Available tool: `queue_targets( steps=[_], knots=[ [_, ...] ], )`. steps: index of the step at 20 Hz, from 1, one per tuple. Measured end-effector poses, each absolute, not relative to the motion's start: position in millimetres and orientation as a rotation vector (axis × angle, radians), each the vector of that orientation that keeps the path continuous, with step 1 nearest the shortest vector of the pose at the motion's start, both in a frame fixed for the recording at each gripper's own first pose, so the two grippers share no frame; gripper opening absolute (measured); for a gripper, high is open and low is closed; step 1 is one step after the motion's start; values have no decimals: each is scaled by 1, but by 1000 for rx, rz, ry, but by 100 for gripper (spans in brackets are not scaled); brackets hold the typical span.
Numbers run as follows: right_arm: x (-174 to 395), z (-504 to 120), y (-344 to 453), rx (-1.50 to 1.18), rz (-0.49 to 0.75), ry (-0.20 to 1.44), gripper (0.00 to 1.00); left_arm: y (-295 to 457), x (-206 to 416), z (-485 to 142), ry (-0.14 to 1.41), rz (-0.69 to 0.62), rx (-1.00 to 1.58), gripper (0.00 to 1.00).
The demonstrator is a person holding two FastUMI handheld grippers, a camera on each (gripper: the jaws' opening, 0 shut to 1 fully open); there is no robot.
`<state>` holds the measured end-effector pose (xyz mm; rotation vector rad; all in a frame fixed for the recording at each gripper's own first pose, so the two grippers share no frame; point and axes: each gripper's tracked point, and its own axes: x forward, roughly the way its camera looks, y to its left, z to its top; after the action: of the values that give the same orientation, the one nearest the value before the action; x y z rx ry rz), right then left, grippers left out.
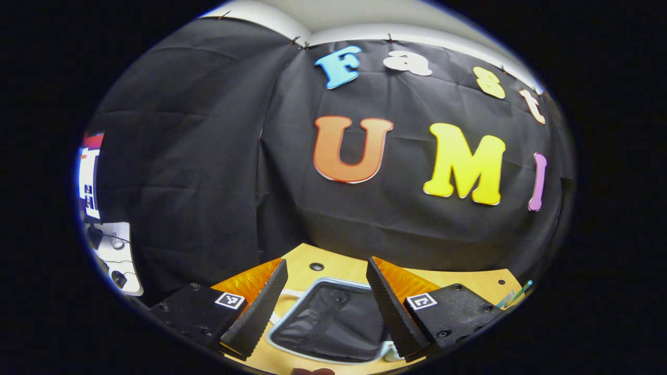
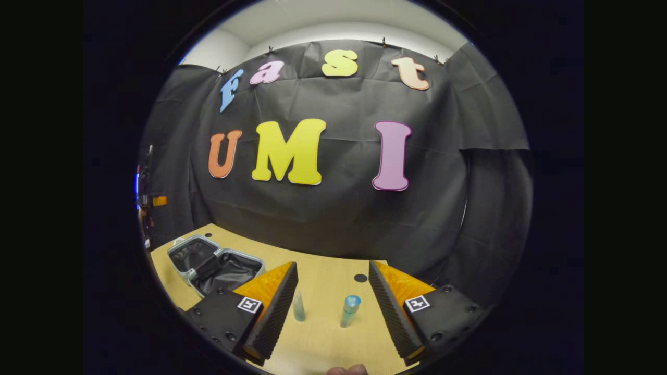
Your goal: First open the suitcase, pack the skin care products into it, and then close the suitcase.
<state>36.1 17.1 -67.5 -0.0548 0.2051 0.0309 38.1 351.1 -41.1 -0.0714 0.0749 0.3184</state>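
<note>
left gripper view: your left hand-held gripper (image 1: 327, 307) gapes wide, holding nothing, above the open suitcase (image 1: 333, 323) on the desk (image 1: 333, 266) | right gripper view: your right hand-held gripper (image 2: 333, 307) spread wide, empty; two bottles (image 2: 350, 310) stand between its fingers, untouched; suitcase (image 2: 219, 265) lies open far left

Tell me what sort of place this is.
Likely a staged recording booth: black cloth wall, a wooden table holding an open suitcase and two small bottles, not a lived-in room.
</note>
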Motion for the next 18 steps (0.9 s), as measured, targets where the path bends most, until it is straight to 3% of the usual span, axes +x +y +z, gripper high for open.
queue_targets(
  steps=[4,6,8,9,18],
  knots=[
    [30,-77,-17,-30,7,206,81,233,27,-47,94,250,6,100],
    [26,-83,-32,-27,8,214,81,178,22,-54,110,212,49,96],
    [22,-88,-47,-32,7,225,81,118,21,-65,122,106,11,100],
    [21,-90,-53,-33,8,232,81,92,22,-73,139,67,3,96],
    [6,-105,-106,-60,-33,286,81,-82,49,-159,275,-206,40,97]
  ],
)
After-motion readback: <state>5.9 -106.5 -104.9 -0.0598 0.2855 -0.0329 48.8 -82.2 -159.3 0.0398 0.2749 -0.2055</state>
